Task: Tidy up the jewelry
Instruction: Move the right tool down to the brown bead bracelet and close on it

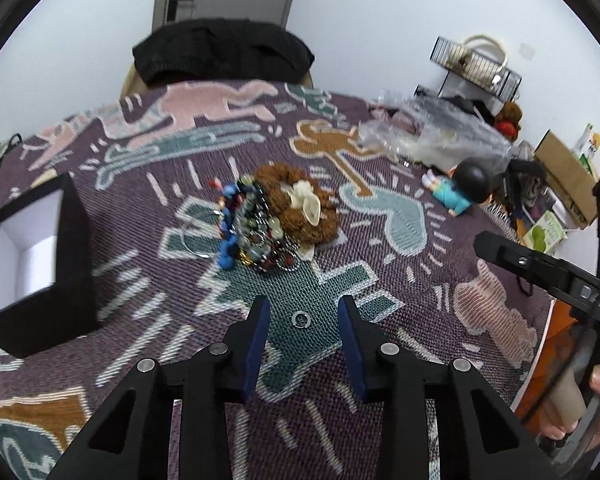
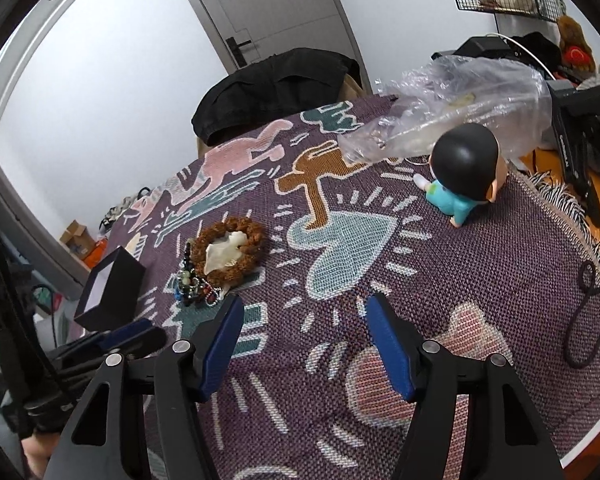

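Nothing looks sorted yet: the black box (image 1: 40,256) shows only its white lining while the beaded jewelry pile (image 1: 256,228) lies heaped on the patterned blanket (image 1: 440,216), and the left gripper (image 1: 303,320), part-open and empty, straddles a small ring (image 1: 301,319).

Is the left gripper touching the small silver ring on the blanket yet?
Apart. The left wrist view shows the small silver ring lying on the blanket between the open left gripper fingers, with clear gaps on both sides.
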{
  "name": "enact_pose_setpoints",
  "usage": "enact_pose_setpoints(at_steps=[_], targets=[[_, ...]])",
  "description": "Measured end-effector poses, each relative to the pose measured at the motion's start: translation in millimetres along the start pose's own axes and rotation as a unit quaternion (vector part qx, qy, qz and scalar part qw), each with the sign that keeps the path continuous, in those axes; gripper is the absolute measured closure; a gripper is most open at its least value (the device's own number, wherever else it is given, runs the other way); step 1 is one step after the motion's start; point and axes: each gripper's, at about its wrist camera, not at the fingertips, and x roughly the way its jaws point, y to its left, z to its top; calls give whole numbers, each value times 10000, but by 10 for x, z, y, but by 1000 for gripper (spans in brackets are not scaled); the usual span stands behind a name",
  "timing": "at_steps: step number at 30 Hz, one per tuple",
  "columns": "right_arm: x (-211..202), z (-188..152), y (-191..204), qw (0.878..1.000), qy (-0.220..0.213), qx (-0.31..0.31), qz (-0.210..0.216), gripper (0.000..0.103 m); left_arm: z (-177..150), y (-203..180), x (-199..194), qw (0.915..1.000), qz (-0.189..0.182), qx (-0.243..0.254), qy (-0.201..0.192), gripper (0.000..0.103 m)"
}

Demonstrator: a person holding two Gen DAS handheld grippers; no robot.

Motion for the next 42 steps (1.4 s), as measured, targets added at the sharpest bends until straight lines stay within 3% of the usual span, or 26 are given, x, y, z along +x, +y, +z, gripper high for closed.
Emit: enact_pose_setpoints(at_steps=[11, 22, 25, 28, 35, 42], targets=[[129, 16, -80, 9998, 128, 144, 58, 38, 58, 39, 372, 9985, 288, -159, 448, 73], [421, 50, -42, 9990, 375, 239, 84, 44, 27, -90, 407, 9970, 592, 134, 489, 74], [479, 43, -17, 9988, 413, 246, 95, 44, 4, -132, 417, 9959, 723, 295, 464, 76], [516, 45, -3, 9986, 451, 243, 98, 47, -10, -138, 415, 9949, 838, 354, 425, 90], [692, 117, 74, 9971, 655, 277, 271, 62, 24, 107, 249, 9979, 589, -104, 228, 90], [932, 257, 225, 9949, 882, 317, 383, 63, 104, 254, 34, 9980, 564, -280, -56, 90]])
